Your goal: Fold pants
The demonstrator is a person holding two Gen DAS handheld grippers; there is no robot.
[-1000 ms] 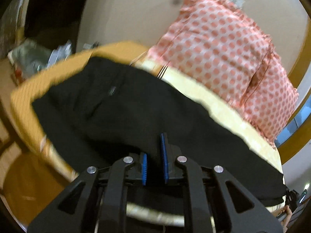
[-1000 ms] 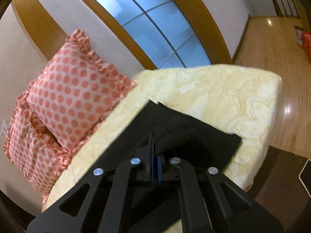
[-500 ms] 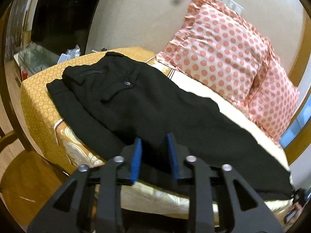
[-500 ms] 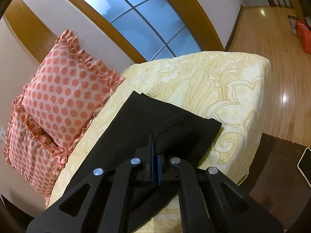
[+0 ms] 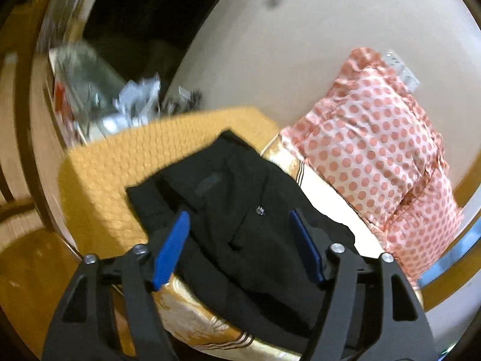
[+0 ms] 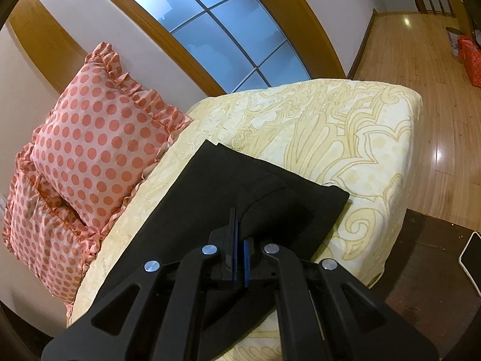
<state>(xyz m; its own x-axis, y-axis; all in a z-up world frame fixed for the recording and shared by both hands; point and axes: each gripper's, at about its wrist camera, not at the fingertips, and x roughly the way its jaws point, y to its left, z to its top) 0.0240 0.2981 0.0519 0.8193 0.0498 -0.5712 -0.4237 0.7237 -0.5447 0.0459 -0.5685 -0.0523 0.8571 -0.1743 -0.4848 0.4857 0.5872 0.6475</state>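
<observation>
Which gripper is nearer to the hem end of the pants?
Right. The right gripper is shut on the pants near the hem; the left gripper hangs open over the waist end.

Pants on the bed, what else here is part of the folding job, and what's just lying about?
Part of the job:
pants
left gripper, open
right gripper, pinching the pants
bed

Lying about:
dotted pillows
clutter
window
</observation>
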